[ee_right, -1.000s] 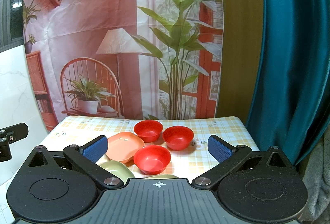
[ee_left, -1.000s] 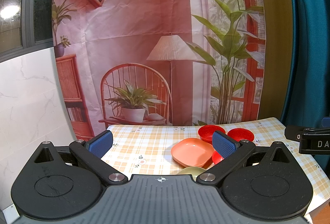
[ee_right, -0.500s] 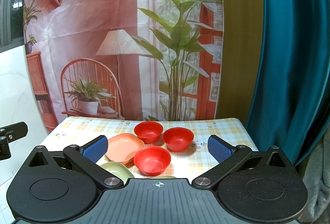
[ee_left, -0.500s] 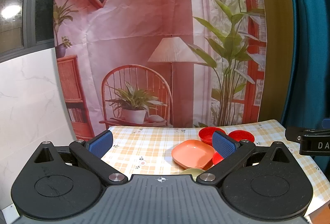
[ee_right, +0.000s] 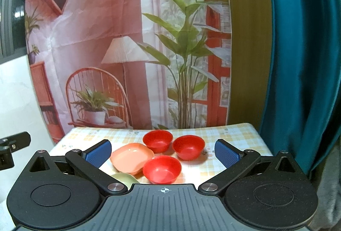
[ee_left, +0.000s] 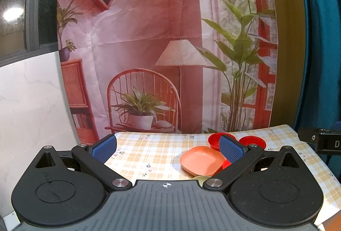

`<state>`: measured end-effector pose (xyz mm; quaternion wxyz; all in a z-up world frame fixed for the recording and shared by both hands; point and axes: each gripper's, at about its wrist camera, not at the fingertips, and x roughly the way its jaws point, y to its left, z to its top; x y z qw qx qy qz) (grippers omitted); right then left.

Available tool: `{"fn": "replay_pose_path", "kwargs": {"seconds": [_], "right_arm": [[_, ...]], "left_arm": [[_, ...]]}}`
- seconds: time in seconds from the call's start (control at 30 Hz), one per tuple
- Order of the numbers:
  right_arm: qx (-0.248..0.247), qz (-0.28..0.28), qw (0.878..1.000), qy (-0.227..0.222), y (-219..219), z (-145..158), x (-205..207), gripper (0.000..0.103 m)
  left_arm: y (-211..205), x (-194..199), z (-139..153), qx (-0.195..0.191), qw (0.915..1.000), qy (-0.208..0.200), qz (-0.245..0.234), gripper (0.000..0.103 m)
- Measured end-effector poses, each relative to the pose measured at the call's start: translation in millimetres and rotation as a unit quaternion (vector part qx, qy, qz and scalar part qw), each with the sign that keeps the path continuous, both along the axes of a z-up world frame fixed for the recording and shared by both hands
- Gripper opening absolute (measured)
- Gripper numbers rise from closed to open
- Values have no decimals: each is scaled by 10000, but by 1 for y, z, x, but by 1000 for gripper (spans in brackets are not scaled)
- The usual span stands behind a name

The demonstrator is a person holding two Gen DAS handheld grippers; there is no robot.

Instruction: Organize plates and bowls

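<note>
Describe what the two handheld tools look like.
Both match: the left tool and right tool have black bodies with round side housings, ribbed grey centres marked with a crosshair, silver pivot screws, and black arms ending in textured blue pads.

My left gripper (ee_left: pixel 168 149) is wide open over the checked tablecloth (ee_left: pixel 149 154), nothing between the pads. Orange plate (ee_left: pixel 201 159) sits just inside my right finger (ee_left: pixel 231 149), which partly hides two red bowls (ee_left: pixel 215 140) behind it.
</note>
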<state>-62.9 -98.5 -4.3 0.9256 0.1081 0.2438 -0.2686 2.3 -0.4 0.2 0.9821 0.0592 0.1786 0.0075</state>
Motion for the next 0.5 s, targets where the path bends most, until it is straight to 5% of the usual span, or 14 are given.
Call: {"fn": "replay_pose_path", "kwargs": {"seconds": [0.17,0.5], "right_arm": [[-76,126,9994,-315,-11,-23,3,103],[298,244,9992,111,-32,-84,40,103]], "left_arm": [[-4,9,-11,96,9998,-71,-162,103],[-3,60,-60,288,9980,522,-195,103]]}}
